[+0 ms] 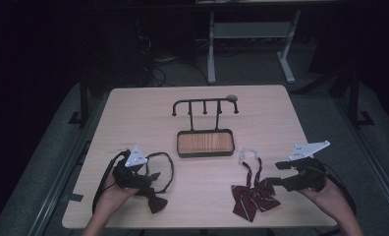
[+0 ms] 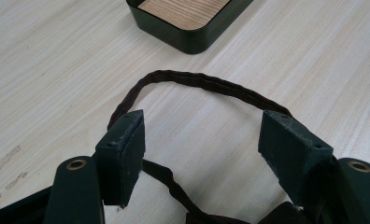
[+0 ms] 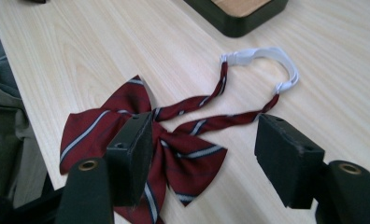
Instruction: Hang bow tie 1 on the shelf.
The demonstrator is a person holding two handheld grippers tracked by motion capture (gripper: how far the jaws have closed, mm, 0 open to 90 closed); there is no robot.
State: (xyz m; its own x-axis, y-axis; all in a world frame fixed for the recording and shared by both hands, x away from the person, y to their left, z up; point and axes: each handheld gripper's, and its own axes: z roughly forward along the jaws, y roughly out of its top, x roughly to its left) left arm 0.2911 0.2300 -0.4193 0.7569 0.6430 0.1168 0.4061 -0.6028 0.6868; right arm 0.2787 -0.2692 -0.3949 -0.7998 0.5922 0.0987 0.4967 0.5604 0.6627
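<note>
Two bow ties on the table (image 1: 133, 113), each w/ a neck loop; rack (image 1: 205, 104) w/ pegs stands behind the tray (image 1: 205, 154), prob. where the loops get hung. Left gripper (image 2: 202, 140) jaws spread, straddling the black tie (image 1: 152, 199)'s strap (image 2: 202, 83), nothing pinched. Right gripper (image 3: 204, 149) jaws wide apart, above the red tie (image 3: 174, 149), not touching; its white clasp (image 3: 267, 58) lies toward the tray.

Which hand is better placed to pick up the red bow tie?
The right. The right gripper hovers just beside the red bow tie with its fingers open, and in its own view the tie lies just ahead between them. The left gripper is across the table, over the dark bow tie.
</note>
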